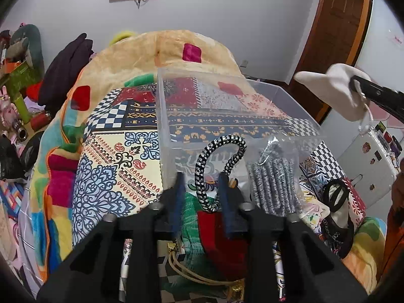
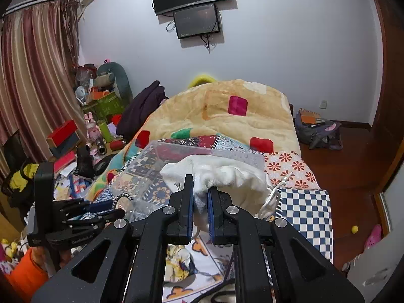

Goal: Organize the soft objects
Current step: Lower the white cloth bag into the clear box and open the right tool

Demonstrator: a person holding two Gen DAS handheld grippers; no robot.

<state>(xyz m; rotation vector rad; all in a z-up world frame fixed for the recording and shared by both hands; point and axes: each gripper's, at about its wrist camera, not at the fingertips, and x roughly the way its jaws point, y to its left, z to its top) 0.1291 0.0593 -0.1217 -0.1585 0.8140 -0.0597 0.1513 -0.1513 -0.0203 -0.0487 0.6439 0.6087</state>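
A clear plastic box (image 1: pixel 161 116) stands on the patterned bedspread, also in the right wrist view (image 2: pixel 161 151). My right gripper (image 2: pixel 200 192) is shut on a white drawstring pouch (image 2: pixel 227 174) and holds it in the air above the box's near right side; the pouch shows at the right of the left wrist view (image 1: pixel 333 88). My left gripper (image 1: pixel 202 179) is open around a black-and-white braided hair band (image 1: pixel 217 171) just in front of the box. A bag of grey hair ties (image 1: pixel 275 186) leans on the box's front wall.
A black band and a red patterned pouch (image 1: pixel 353 199) lie to the right on the bed. A green-and-red knitted item (image 1: pixel 202 227) lies under my left gripper. A beige blanket (image 2: pixel 222 116) is heaped behind the box. Clutter fills the floor at the left.
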